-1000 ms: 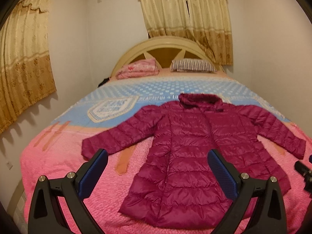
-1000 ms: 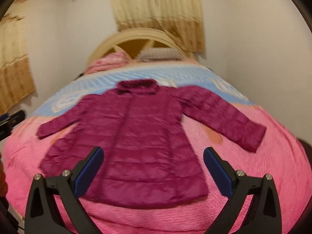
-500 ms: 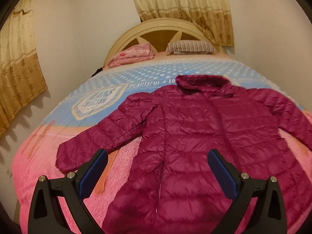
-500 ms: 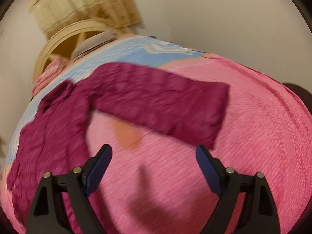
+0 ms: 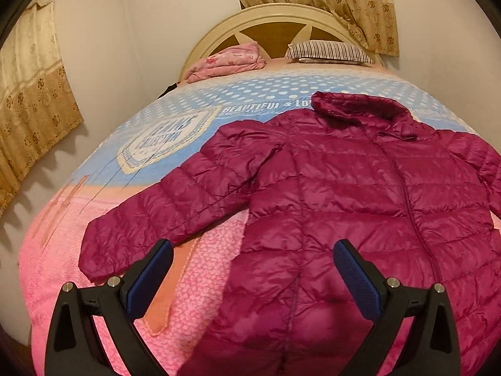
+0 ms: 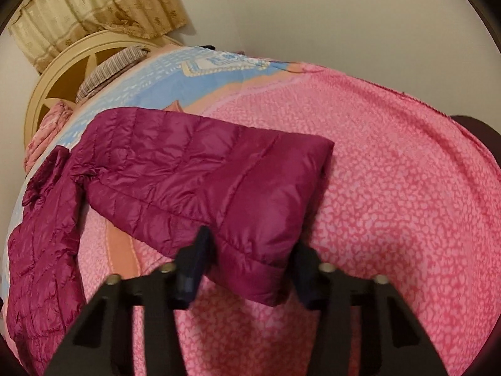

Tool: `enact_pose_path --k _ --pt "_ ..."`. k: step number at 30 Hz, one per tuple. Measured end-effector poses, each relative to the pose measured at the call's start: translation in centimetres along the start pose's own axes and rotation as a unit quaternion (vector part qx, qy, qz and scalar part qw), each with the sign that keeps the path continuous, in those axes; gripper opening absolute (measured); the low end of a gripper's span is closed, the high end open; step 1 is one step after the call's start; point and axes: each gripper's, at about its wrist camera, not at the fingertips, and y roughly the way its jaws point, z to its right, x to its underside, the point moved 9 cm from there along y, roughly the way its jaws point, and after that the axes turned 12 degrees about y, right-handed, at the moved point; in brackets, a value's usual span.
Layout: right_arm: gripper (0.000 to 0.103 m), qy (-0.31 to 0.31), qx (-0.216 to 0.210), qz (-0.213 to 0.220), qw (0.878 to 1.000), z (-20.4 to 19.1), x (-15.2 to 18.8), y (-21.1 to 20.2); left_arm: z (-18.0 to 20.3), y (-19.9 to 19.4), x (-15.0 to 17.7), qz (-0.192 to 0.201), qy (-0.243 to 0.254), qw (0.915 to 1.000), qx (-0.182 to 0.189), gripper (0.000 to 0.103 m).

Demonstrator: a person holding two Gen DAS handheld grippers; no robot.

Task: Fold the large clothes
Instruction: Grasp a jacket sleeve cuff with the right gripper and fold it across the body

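Observation:
A magenta quilted puffer coat (image 5: 360, 194) lies flat and face up on the bed, sleeves spread. My left gripper (image 5: 252, 269) is open and empty, hovering above the coat's lower left side, with the left sleeve cuff (image 5: 103, 257) just to its left. In the right wrist view the coat's right sleeve (image 6: 203, 175) lies across the pink bedspread. My right gripper (image 6: 250, 260) is partly closed around the sleeve's cuff (image 6: 266, 269), one finger on each side of it; the jaws are not pressed shut.
The bed has a pink and blue bedspread (image 5: 188, 282), (image 6: 407, 219). A striped pillow (image 5: 328, 51) and a folded pink blanket (image 5: 228, 62) lie by the cream headboard (image 5: 275, 22). Walls and gold curtains (image 5: 28, 94) surround the bed.
My left gripper moved closer over the coat's lower left side. My right gripper swung right to the right sleeve, dropped to its cuff and narrowed its jaws around it.

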Motion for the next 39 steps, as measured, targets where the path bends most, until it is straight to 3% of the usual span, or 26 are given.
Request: enact_pose_path --k 3,5,13,20,30,35,39 --pt "0.023 -0.008 -0.015 -0.001 1.0 -0.8 -0.3 0.1 -1.1 -0.1 0.0 -0.002 -0.001 1.0 -0.004 0.102" --pt "0.02 -0.019 -0.019 0.01 1.0 -1.5 -0.8 -0.7 -1.7 -0.2 -0.1 -0.002 -0.004 1.0 -0.002 0.102" --pt "0.017 -0.103 -0.049 0.068 0.991 -9.0 -2.8 -4.2 -4.1 -0.2 -1.8 0.003 -0.019 0.9998 -0.01 0.102" --pt "0.017 -0.211 -0.086 0.103 0.968 -19.1 -1.7 -7.0 -4.2 0.2 -2.3 0.001 -0.024 0.9997 -0.001 0.102" --pt "0.016 -0.347 -0.132 0.109 0.922 -32.9 5.9 -6.3 -7.8 1.0 -1.3 -0.004 -0.041 0.999 -0.018 0.102" --pt "0.016 -0.388 -0.145 0.091 0.906 -37.8 10.8 -3.4 -10.1 1.9 -0.4 -0.014 -0.056 0.9979 -0.03 0.102" --pt "0.016 -0.406 -0.148 0.068 0.899 -39.9 14.8 -0.5 -10.8 2.7 0.1 -0.024 -0.061 0.9973 -0.031 0.102"
